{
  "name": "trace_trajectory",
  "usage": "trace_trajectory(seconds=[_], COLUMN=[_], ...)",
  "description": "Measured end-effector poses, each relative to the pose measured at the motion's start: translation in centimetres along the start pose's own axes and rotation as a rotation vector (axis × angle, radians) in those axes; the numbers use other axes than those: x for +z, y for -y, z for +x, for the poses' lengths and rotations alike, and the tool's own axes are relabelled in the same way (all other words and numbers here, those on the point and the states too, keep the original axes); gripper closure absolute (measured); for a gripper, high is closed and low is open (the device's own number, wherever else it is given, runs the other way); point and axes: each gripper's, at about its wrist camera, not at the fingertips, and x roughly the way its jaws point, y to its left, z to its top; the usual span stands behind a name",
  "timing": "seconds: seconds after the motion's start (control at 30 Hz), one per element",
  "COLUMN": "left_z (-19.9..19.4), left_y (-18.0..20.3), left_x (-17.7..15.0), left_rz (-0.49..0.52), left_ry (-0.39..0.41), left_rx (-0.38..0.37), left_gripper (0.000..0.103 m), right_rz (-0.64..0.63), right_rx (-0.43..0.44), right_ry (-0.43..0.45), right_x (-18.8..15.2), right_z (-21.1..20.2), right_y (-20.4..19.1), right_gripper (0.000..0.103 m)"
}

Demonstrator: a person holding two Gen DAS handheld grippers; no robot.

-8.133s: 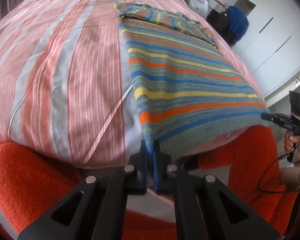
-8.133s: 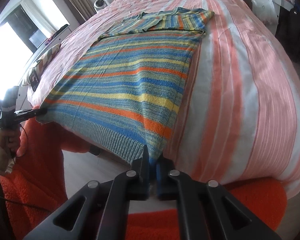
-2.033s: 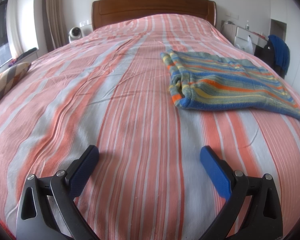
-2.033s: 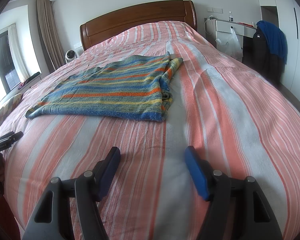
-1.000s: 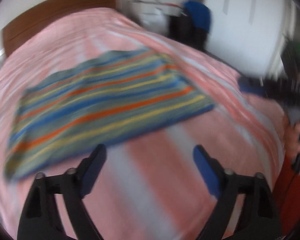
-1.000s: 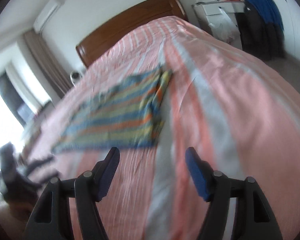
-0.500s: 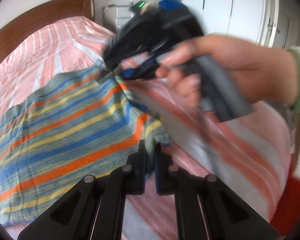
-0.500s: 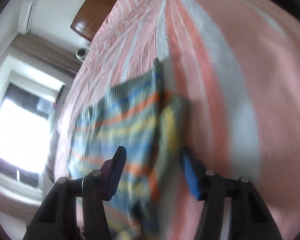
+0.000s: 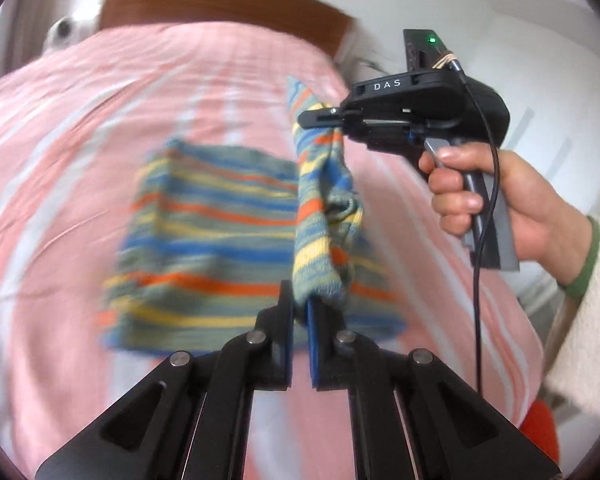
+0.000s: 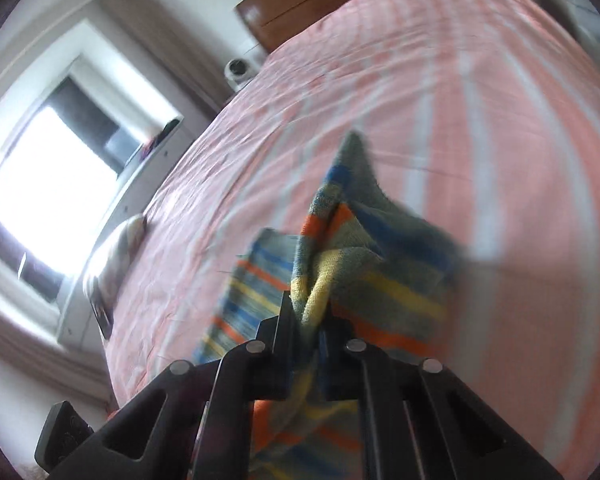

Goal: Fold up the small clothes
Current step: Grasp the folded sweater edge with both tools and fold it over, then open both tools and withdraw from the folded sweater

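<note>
two grippers have hold of one striped knit sweater [image 9: 220, 240], which lies partly folded on the pink-and-white striped bedspread [image 9: 60, 140]. at the far left of the left wrist view a small white device [image 9: 62, 34] sits beside the wooden headboard [image 9: 220, 4]. moving rightward, the flat part of the sweater rests on the bed, blurred, its orange, yellow and blue stripes running across. just right of it one edge of the knit is lifted into a bunched ridge standing up off the bed. the left gripper [image 9: 302, 312], low in the middle, is clamped tight on the near end of that ridge, its pads squeezing the fabric. further right and higher, the right gripper [image 9: 320, 118] has just been closing and pinches the far end of the same ridge, a corner of knit poking up above it. a hand [image 9: 500, 208] in a cream sleeve with a green cuff grips its handle, a black cable hanging down.

in the right wrist view, a bright window [image 10: 60, 180] is at left; then the bed; the right gripper [image 10: 306, 316] has yellow and grey knit wedged between its pads, the sweater [image 10: 380, 264] draping on toward the right.
</note>
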Motion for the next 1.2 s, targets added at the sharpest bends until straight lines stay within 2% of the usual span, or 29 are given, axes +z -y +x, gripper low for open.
trace_trajectory(seconds=[0.13,0.2,0.23,0.27,0.3,0.33,0.37,0.4,0.47,0.57,0.67,0.7,0.73,0.77,0.8,0.87,0.9,0.97,1.03,1.1,1.17,1.2], left_z=[-1.3,-0.9,-0.9,-1.1,-1.8,-2.9,-3.9,-4.3,-5.0,-4.1,-2.0,-1.0,0.3,1.1,2.0,1.7,1.2,-0.5,-2.1,-3.1,-4.3,-4.7], left_y=[-4.2,-5.4,-6.1,-6.3,-6.6,-6.7,-7.0,-7.1,-7.3,-6.2,-5.6,-5.7,-6.1,-6.6,-7.3,-7.8,-7.6,-7.0,-6.6,-6.4,-5.9,-5.7], left_x=[-0.7,-0.7,-0.9,-0.9,-1.0,-1.2,-1.3,-1.1,-0.8,0.6,2.1,2.4,2.5,2.4,2.2,1.7,1.6,1.2,0.7,0.6,0.3,0.3], left_rz=[-0.080,-0.103,-0.127,-0.141,-0.149,-0.155,-0.161,-0.164,-0.172,-0.160,-0.117,-0.113,-0.117,-0.124,-0.140,-0.150,-0.145,-0.135,-0.127,-0.117,-0.100,-0.088], left_ry=[0.001,-0.040,-0.063,-0.065,-0.062,-0.035,0.000,0.022,0.061,0.060,0.054,0.026,-0.019,-0.057,-0.115,-0.133,-0.133,-0.124,-0.122,-0.118,-0.104,-0.096], left_rx=[0.092,0.149,0.169,0.163,0.175,0.194,0.190,0.179,0.129,0.079,0.147,0.210,0.255,0.281,0.309,0.300,0.312,0.335,0.354,0.371,0.400,0.414], left_gripper=[0.099,0.089,0.085,0.076,0.058,0.049,0.039,0.034,0.031,0.029,0.029,0.031,0.034,0.045,0.050,0.050,0.049,0.046,0.043,0.031,0.023,0.020], right_rz=[-0.041,-0.024,-0.012,0.012,0.043,0.070,0.084,0.089,0.080,-0.002,-0.093,-0.129,-0.166,-0.198,-0.213,-0.196,-0.200,-0.226,-0.184,-0.168,-0.184,-0.185], right_rx=[-0.016,0.005,0.018,0.042,0.078,0.113,0.140,0.173,0.176,0.101,0.081,0.088,0.089,0.082,0.072,0.011,-0.039,-0.070,-0.086,-0.120,-0.171,-0.185], right_ry=[-0.051,-0.063,-0.071,-0.075,-0.068,-0.051,-0.032,-0.003,0.037,0.041,0.020,0.010,-0.003,-0.023,-0.062,-0.175,-0.200,-0.119,-0.091,-0.068,-0.047,-0.036], right_x=[0.4,0.1,0.0,-0.5,-0.8,-1.1,-1.3,-1.5,-1.7,-2.6,-5.4,-7.0,-8.5,-10.3,-12.4,-16.0,-17.7,-19.1,-19.6,-20.3,-21.6,-22.1], right_z=[7.5,10.6,11.4,12.2,12.7,12.6,12.1,10.9,8.5,4.1,0.4,-0.5,-0.8,-1.0,-0.4,1.9,2.6,1.4,0.2,-1.0,-2.3,-2.8], right_y=[-4.5,-5.7,-5.7,-5.6,-5.6,-5.5,-5.3,-5.2,-5.0,-5.0,-5.9,-6.3,-6.7,-6.8,-6.5,-5.1,-4.5,-4.6,-4.5,-4.7,-5.1,-5.3], right_gripper=[0.094,0.093,0.087,0.084,0.075,0.065,0.064,0.065,0.064,0.064,0.064,0.064,0.064,0.064,0.064,0.064,0.066,0.068,0.069,0.069,0.062,0.049])
